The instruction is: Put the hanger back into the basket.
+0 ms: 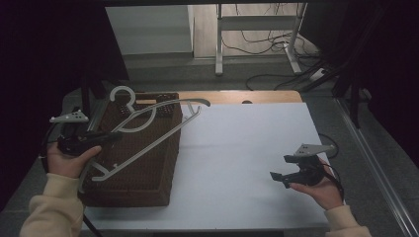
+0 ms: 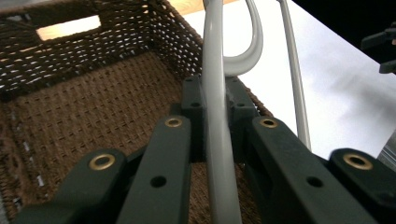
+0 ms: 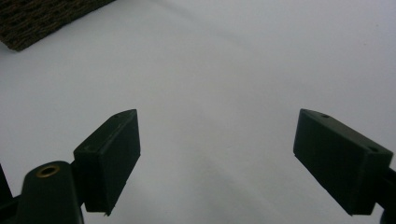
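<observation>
A pale grey plastic hanger [image 1: 158, 137] lies slanted over a dark brown wicker basket [image 1: 170, 163] at the table's left side, its hook toward the far rim. My left gripper [image 1: 116, 134] reaches in from the left and is shut on the hanger. In the left gripper view the jaws [image 2: 215, 91] clamp one thin arm of the hanger [image 2: 215, 56] above the woven basket floor [image 2: 84, 121]. My right gripper [image 1: 278, 178] hovers low over the white table [image 1: 247, 148] at the front right. It is open [image 3: 217, 158] with nothing between its jaws.
The basket's corner [image 3: 42, 18] lies far off to the right gripper's upper left. A wooden strip [image 1: 237, 96] runs along the table's far edge. Beyond it are a desk frame [image 1: 257, 29] and floor cables [image 1: 267, 47]. Dark curtains flank both sides.
</observation>
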`<action>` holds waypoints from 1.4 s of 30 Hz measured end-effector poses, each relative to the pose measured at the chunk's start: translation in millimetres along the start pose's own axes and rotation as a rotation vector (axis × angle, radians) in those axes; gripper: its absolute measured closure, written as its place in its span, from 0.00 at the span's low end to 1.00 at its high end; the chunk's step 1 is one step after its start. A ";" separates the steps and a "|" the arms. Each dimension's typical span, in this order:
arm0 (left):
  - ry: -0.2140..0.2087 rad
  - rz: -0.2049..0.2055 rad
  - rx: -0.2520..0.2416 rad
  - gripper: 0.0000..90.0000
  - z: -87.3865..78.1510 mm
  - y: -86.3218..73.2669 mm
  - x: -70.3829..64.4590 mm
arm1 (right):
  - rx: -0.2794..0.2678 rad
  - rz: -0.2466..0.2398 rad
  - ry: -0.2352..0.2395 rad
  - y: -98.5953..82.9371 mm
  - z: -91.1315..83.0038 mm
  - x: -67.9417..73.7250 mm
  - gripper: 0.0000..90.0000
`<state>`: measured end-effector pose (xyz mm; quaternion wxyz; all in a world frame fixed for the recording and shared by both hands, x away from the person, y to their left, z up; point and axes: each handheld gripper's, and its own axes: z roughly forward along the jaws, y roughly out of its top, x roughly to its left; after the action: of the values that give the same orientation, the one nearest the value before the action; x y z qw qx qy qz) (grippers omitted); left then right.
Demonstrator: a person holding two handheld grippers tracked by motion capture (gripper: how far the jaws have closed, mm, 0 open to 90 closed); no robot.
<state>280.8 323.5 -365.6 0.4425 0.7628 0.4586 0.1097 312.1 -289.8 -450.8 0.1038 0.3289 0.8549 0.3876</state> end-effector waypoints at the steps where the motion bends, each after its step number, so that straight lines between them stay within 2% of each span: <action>1: 0.000 0.000 0.000 0.91 0.0 0.0 0.0 | 0.002 -0.001 0.001 -0.2 0.5 -0.1 0.16; 14: 0.040 -0.031 -0.015 0.91 -5.8 -1.2 16.0 | 0.005 0.005 -0.010 -1.3 1.3 -0.7 0.15; 19: 0.058 -0.051 -0.017 0.91 -8.9 -2.8 24.5 | 0.014 -0.004 -0.017 -1.2 3.4 0.1 0.14; 23: 0.081 -0.070 -0.020 0.91 -11.3 -6.9 33.7 | 0.001 0.003 -0.031 -1.1 1.4 -0.3 0.14; 28: 0.104 -0.099 -0.030 0.91 -12.6 -10.7 42.6 | 0.017 -0.002 -0.025 -1.8 3.7 0.5 0.14; 35: 0.120 -0.127 -0.038 0.91 -9.9 -14.2 52.6 | 0.017 0.000 -0.028 -2.4 4.5 1.0 0.14; 38: 0.139 -0.131 -0.025 0.91 -4.5 -16.4 57.3 | 0.016 0.003 -0.028 -3.4 5.0 0.1 0.14; 42: 0.153 -0.154 -0.032 0.91 -3.1 -20.9 64.0 | 0.023 -0.001 -0.025 -3.7 5.8 0.8 0.14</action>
<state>302.0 380.2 -395.3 0.4254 0.7077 0.5463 0.1405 312.2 -287.7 -457.4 0.1110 0.3345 0.8580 0.3735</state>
